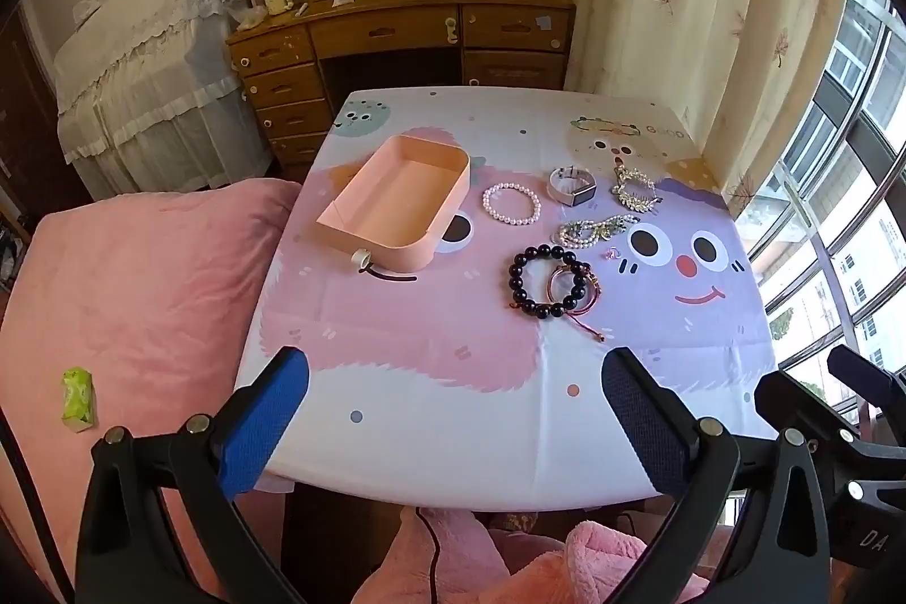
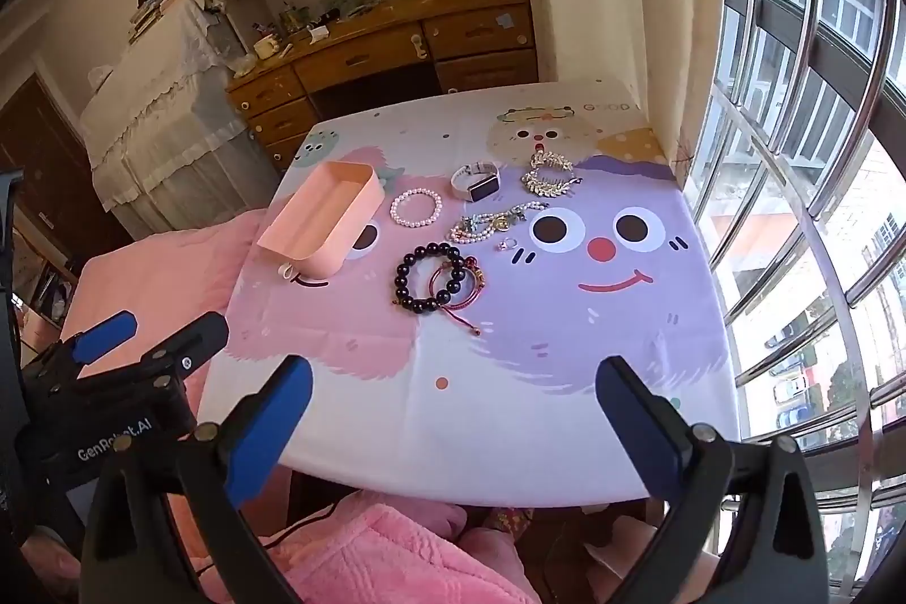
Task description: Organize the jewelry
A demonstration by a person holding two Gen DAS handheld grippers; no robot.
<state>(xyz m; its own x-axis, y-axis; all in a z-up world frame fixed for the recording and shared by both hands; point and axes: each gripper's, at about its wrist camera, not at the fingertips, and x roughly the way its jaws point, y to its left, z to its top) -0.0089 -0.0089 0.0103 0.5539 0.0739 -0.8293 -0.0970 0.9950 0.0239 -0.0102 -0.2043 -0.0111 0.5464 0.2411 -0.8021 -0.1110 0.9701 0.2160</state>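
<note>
A peach tray-like box (image 1: 396, 208) (image 2: 325, 222) sits empty at the table's left. To its right lie a pearl bracelet (image 1: 511, 203) (image 2: 416, 208), a smartwatch (image 1: 572, 186) (image 2: 477, 183), a gold leaf piece (image 1: 634, 189) (image 2: 549, 174), a mixed pearl chain (image 1: 594, 230) (image 2: 492, 222), a small ring (image 1: 611, 254) (image 2: 507, 243), a dark bead bracelet (image 1: 543, 281) (image 2: 430, 278) and a red cord bracelet (image 1: 575, 290) (image 2: 456, 284). My left gripper (image 1: 453, 411) and right gripper (image 2: 453, 411) hover open near the table's front edge, nothing between their fingers.
The table (image 1: 453, 445) wears a cartoon cloth. A pink bed (image 1: 130, 287) lies to the left, a wooden desk (image 1: 396, 32) behind, a curtain (image 1: 679, 9) and window (image 2: 804, 151) to the right. A hair tie with a white bead (image 1: 368, 264) lies by the box.
</note>
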